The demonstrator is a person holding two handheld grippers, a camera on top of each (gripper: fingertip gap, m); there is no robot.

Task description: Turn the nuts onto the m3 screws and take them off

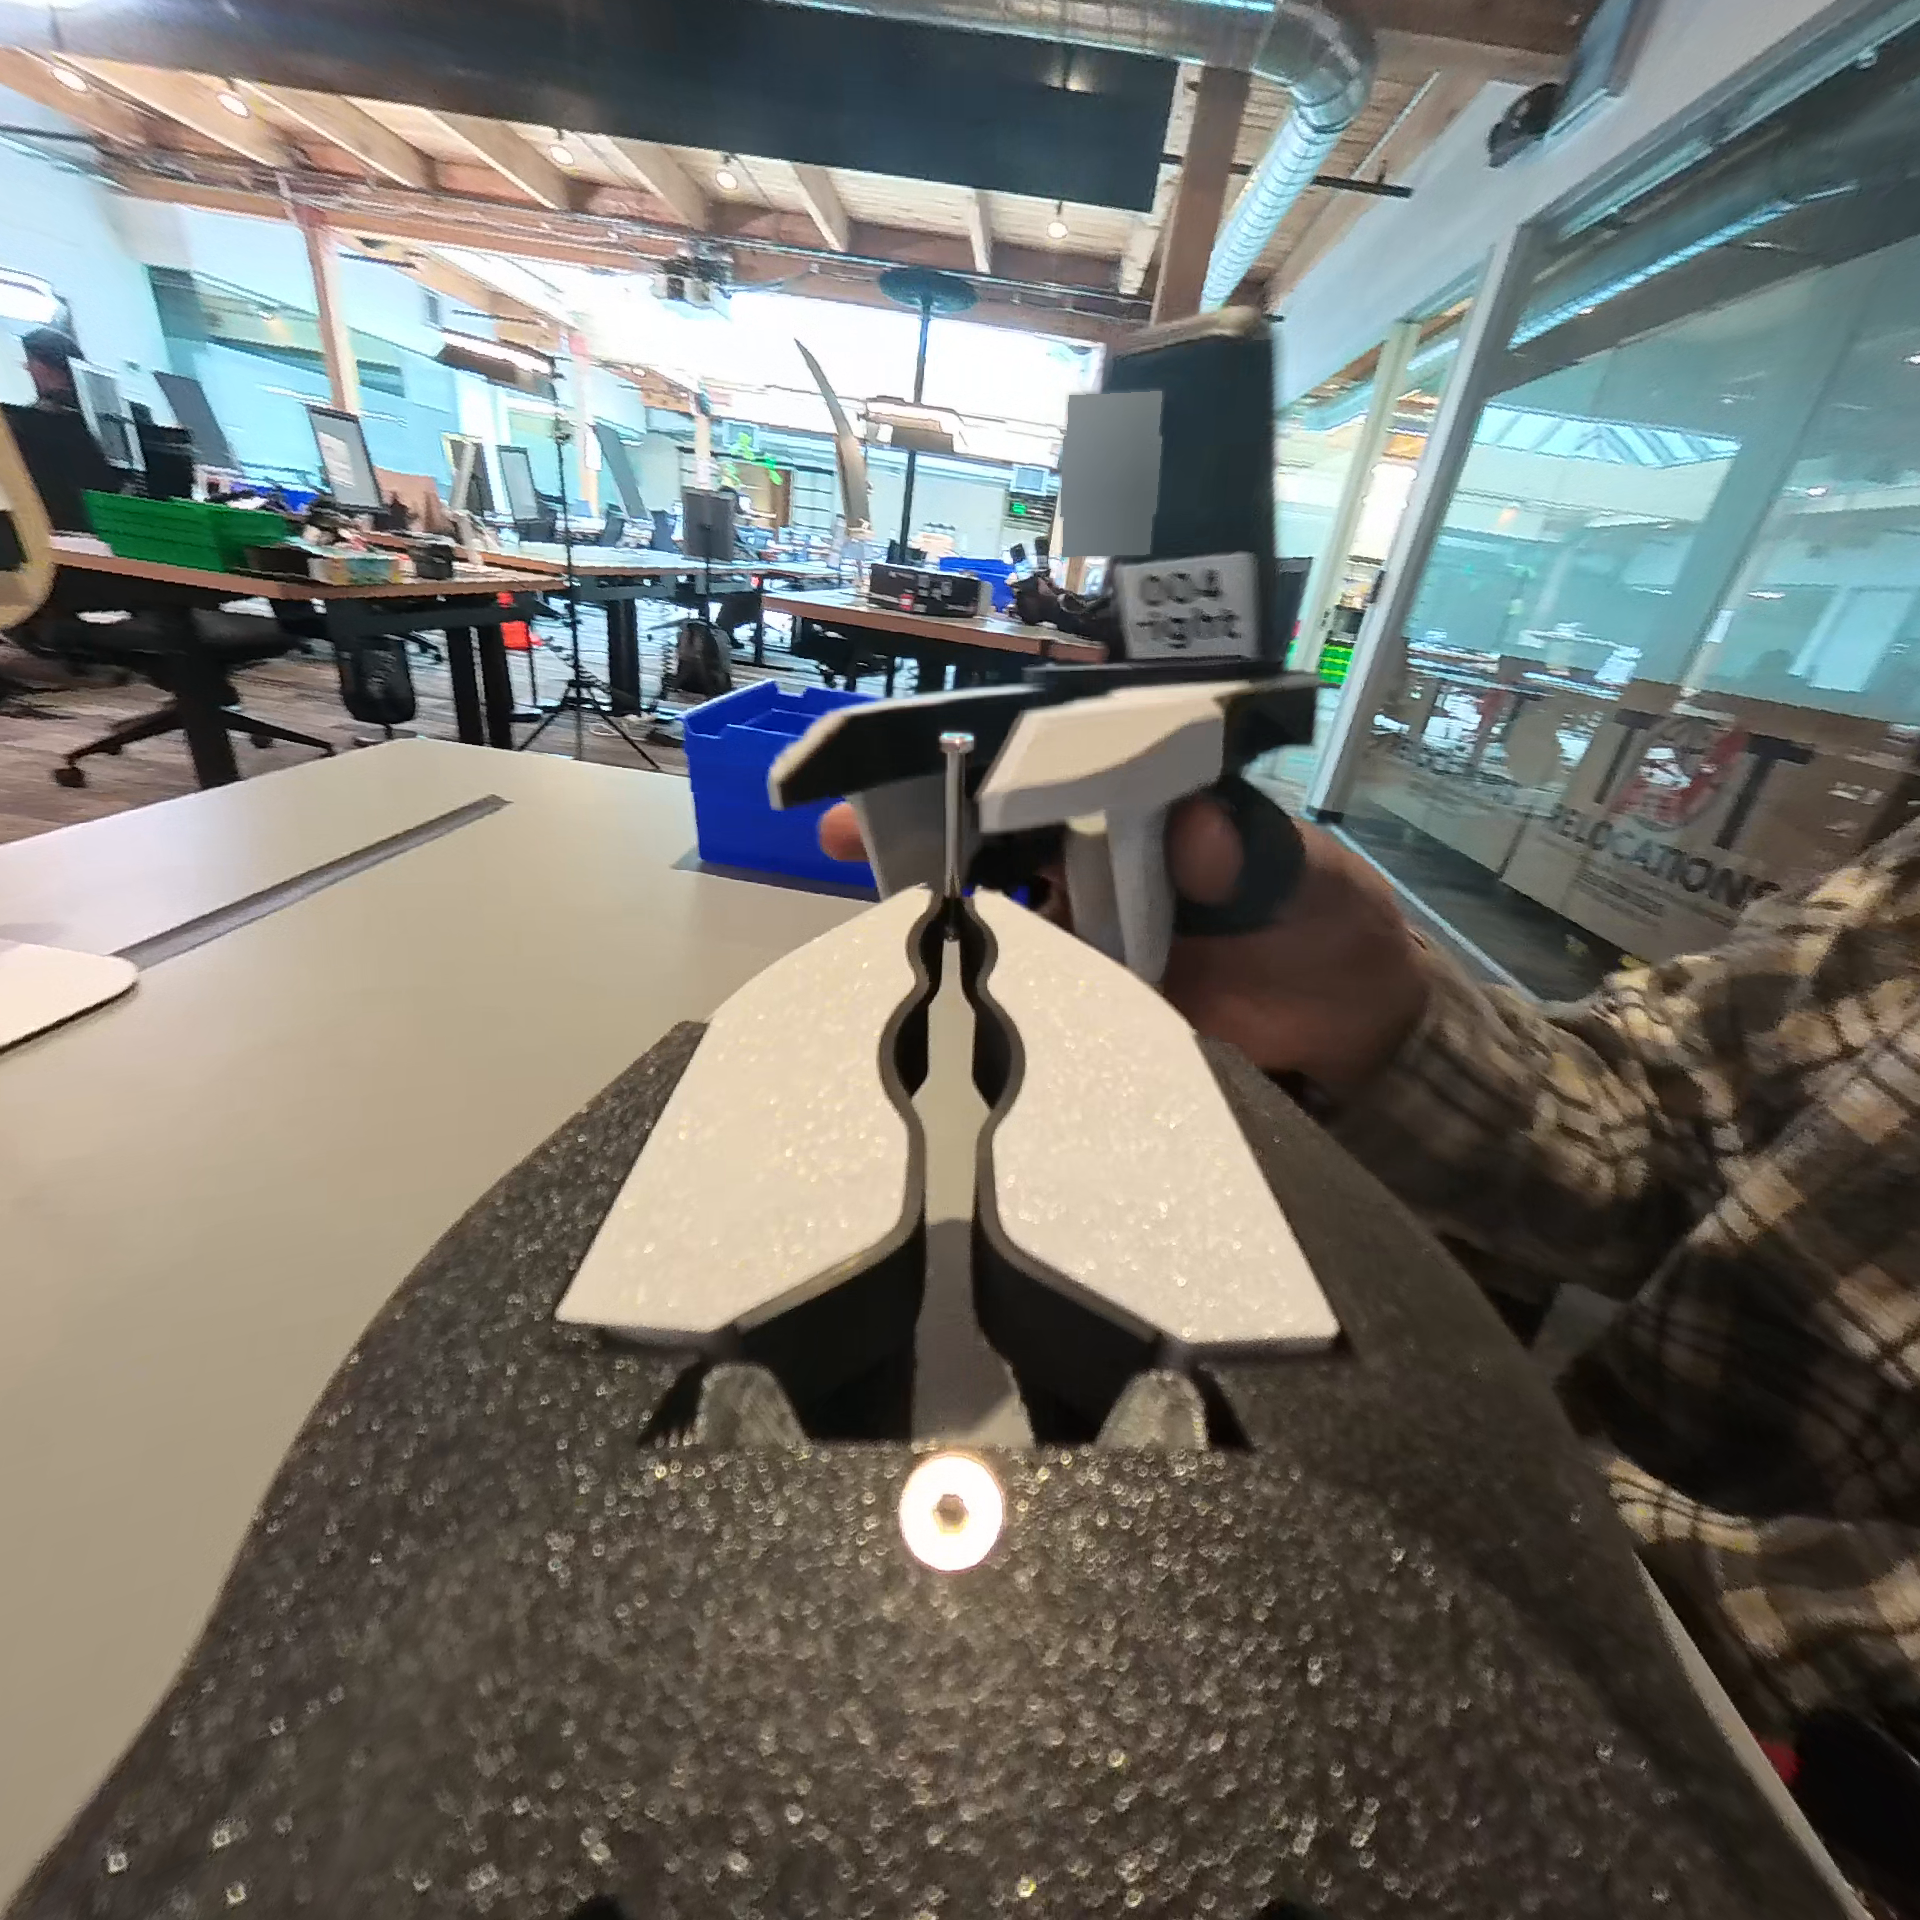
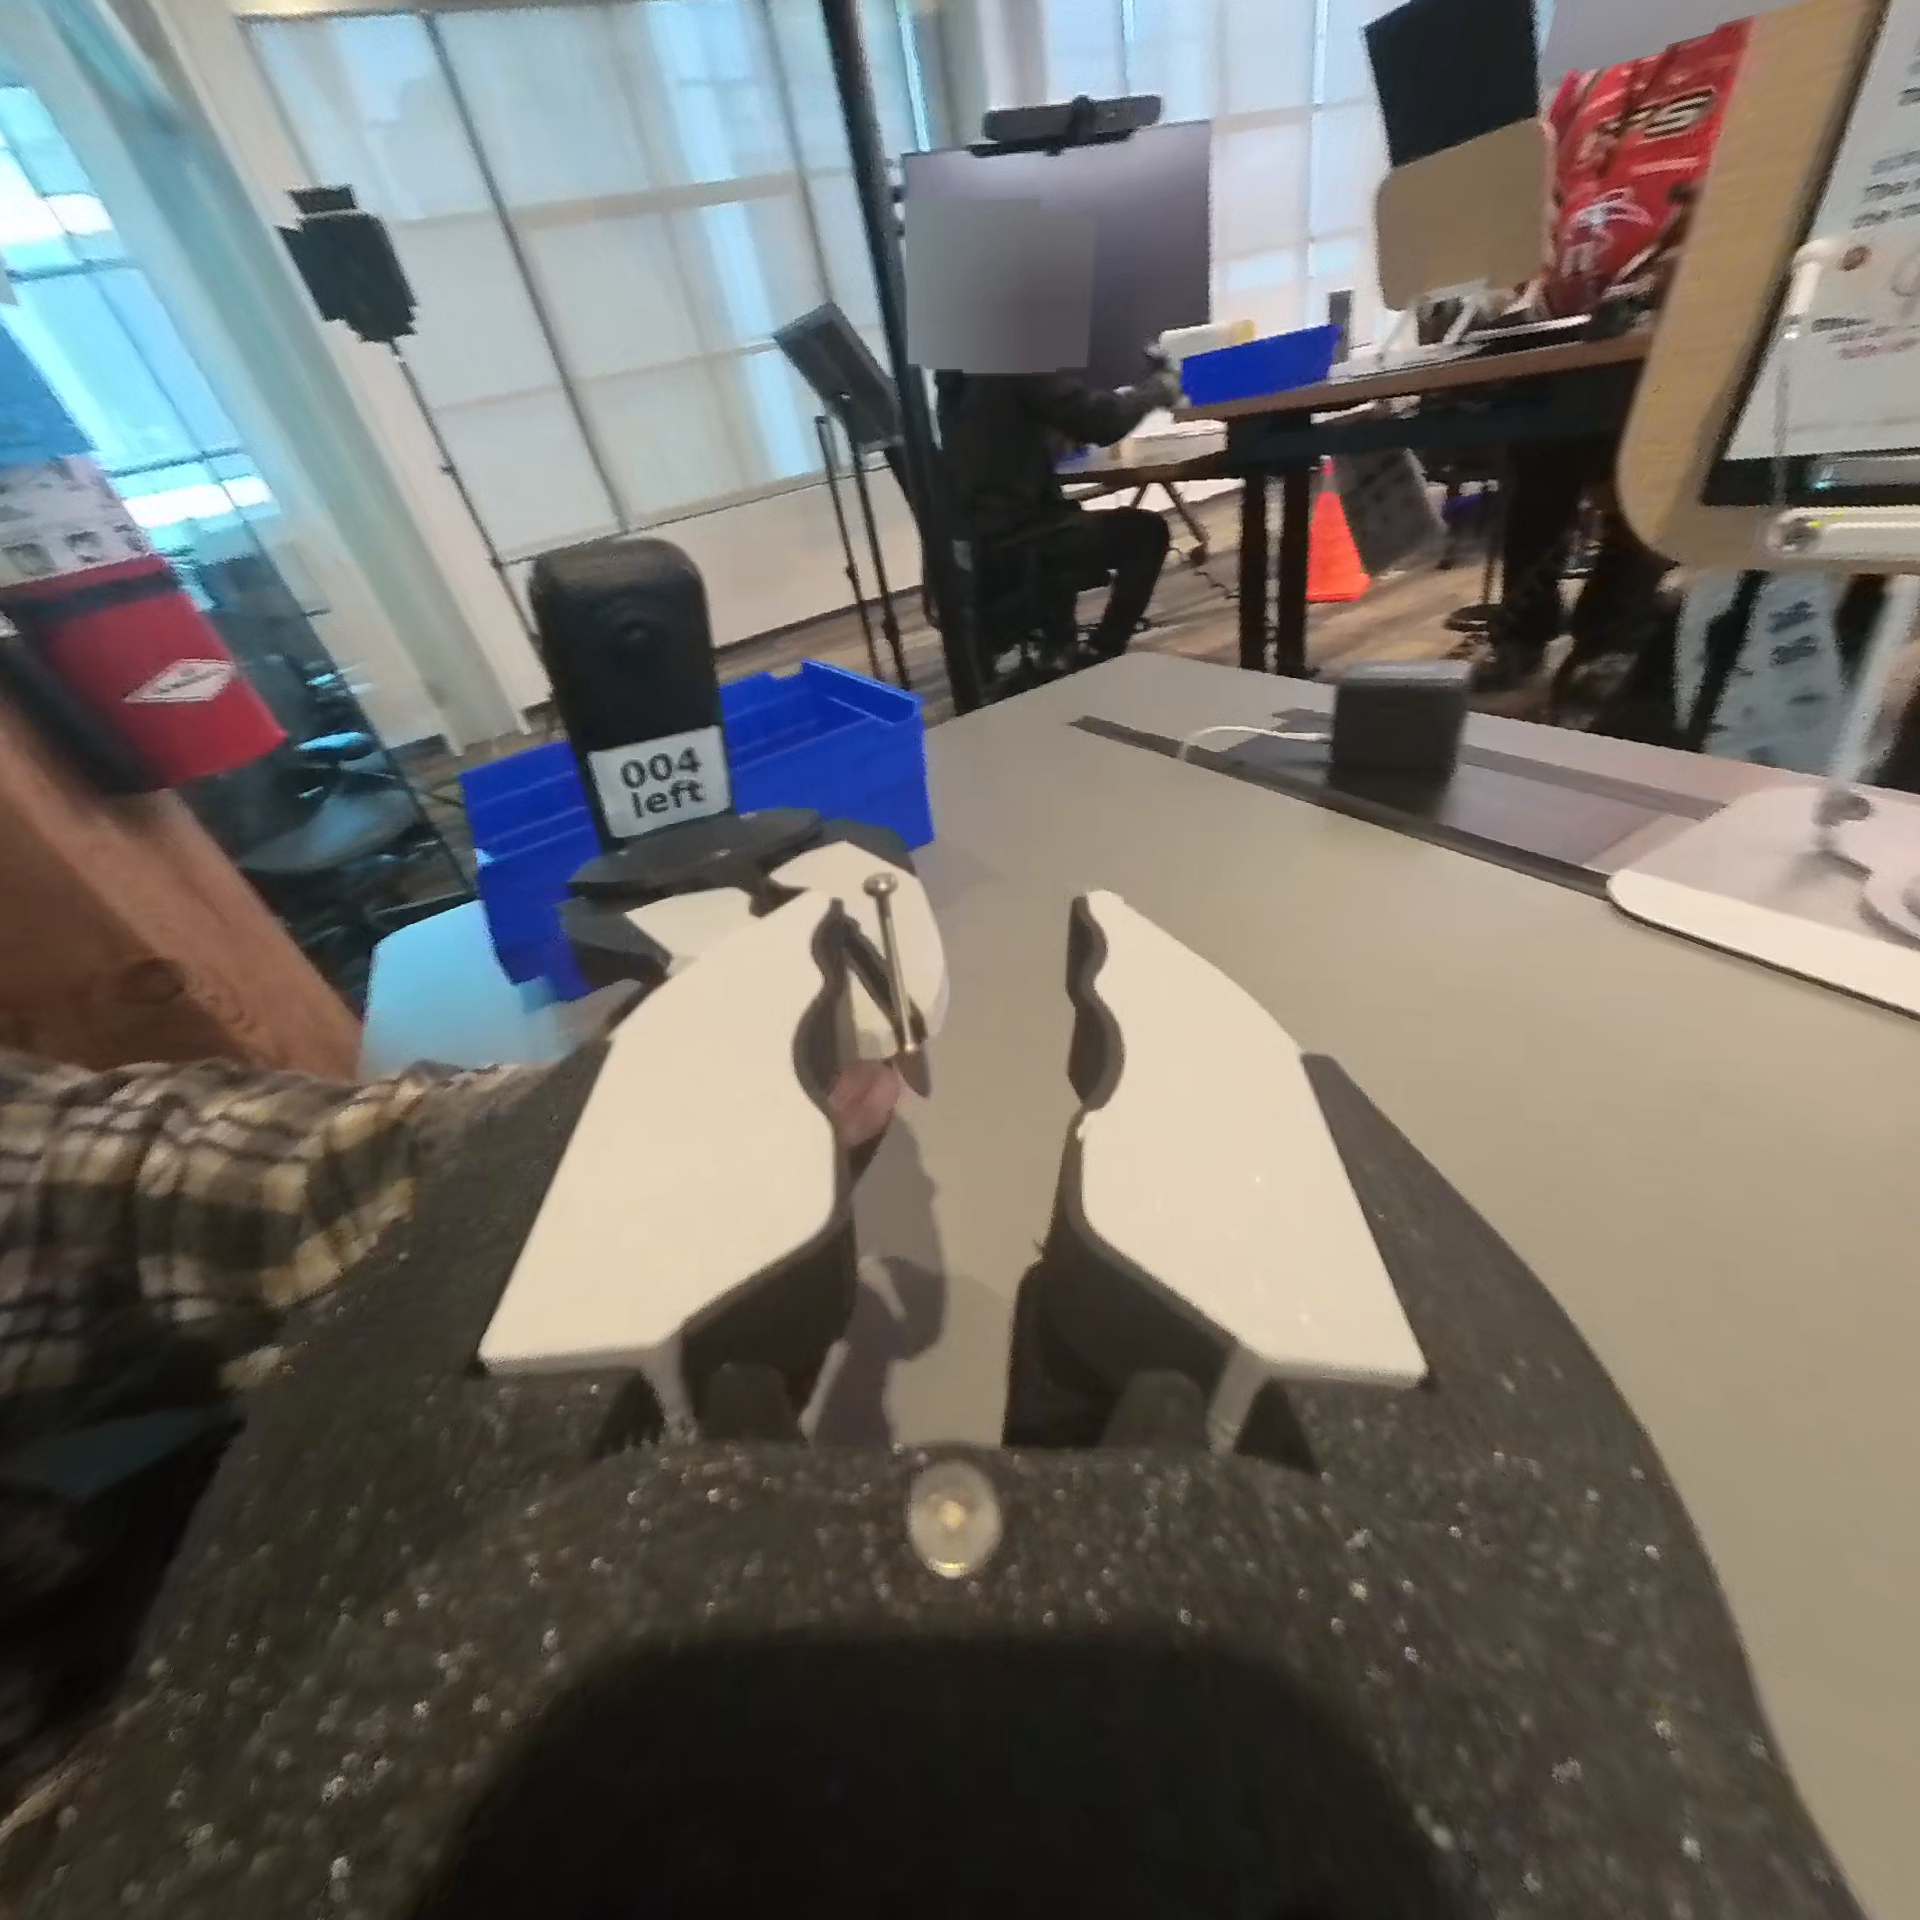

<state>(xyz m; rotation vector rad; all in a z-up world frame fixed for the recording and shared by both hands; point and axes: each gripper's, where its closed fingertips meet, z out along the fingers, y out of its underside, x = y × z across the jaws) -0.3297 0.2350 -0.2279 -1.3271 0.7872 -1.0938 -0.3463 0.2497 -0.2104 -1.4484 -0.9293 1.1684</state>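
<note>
Above the grey table [image 2: 1351,1039], the left gripper [image 1: 951,914] pinched an M3 screw [image 1: 953,821] upright, head at twelve o'clock; the right gripper [image 2: 1003,997], jaws apart and empty, waited beside it.

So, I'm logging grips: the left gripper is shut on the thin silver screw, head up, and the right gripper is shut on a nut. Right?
Not quite. The left gripper does pinch the thin silver screw, head up, but the right wrist view shows the right gripper open and empty.
</note>
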